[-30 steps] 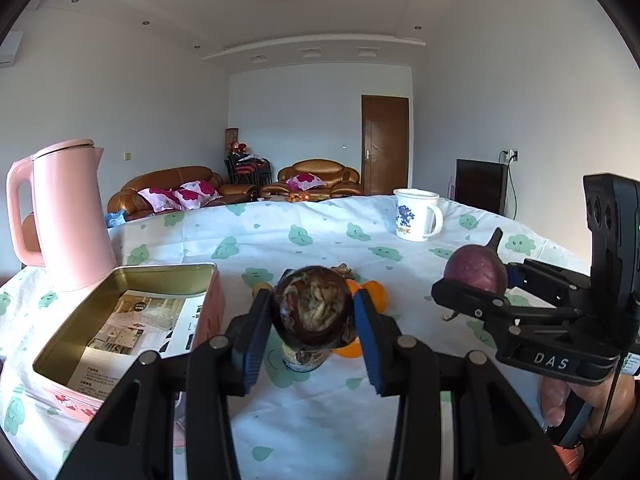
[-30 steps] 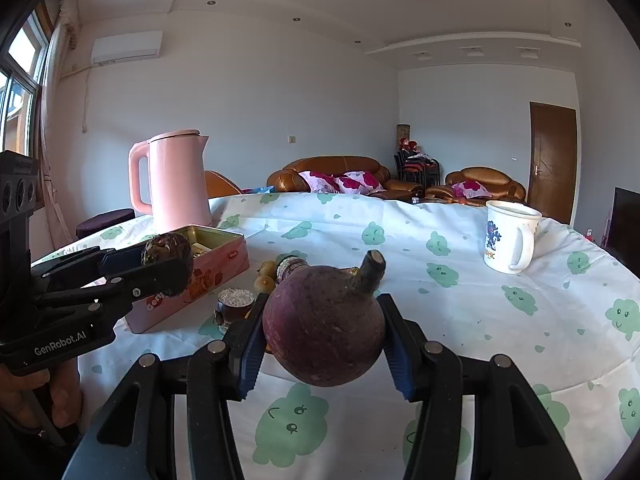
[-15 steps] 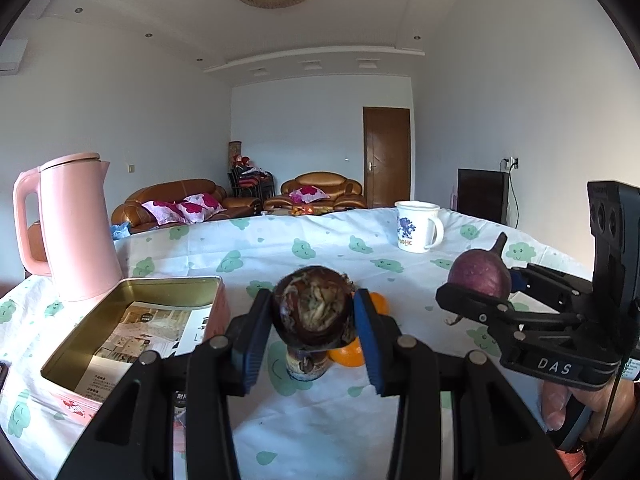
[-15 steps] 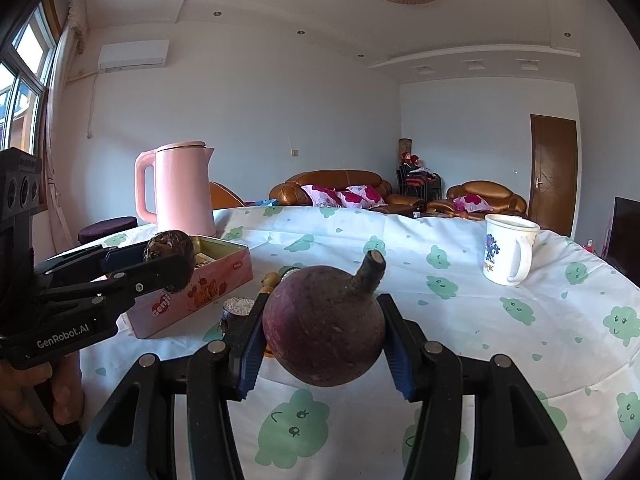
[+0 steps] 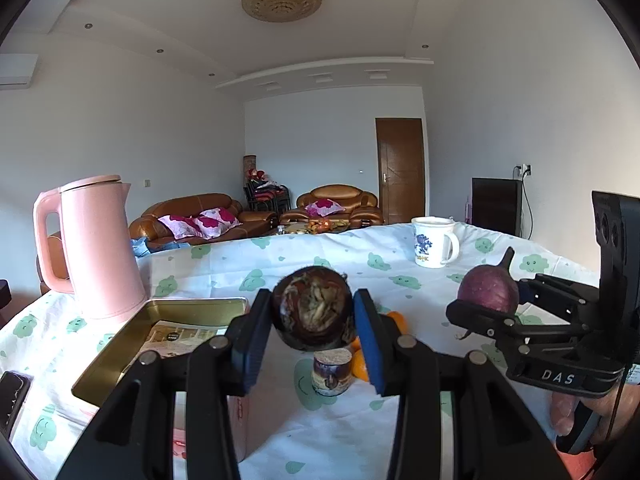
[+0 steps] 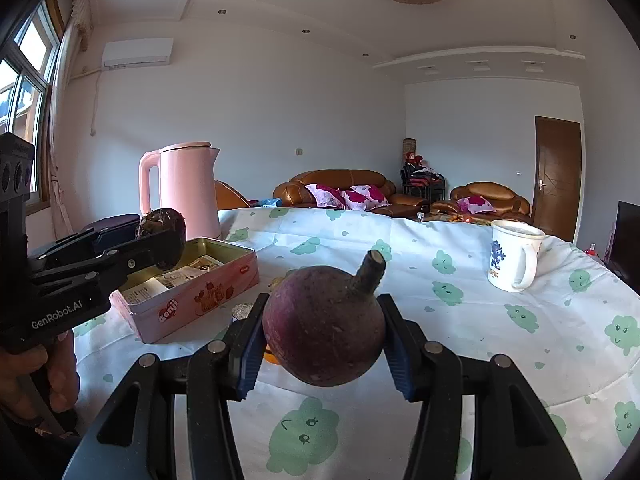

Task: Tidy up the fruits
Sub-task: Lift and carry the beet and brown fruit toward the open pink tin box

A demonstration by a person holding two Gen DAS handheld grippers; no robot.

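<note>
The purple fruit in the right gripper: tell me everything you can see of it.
The purple fruit is round, with dull reddish-purple, slightly speckled skin and a short, thick dark stem tilted up to the right. It looks whole and firm. The right gripper clamps it on both sides with blue pads, holding it clear above the tablecloth. Nothing else touches it.

Place: my home's living room.
Signs: leather sofas (image 6: 340,190), my clothed table (image 6: 460,320), pink kettle (image 6: 184,188).
</note>
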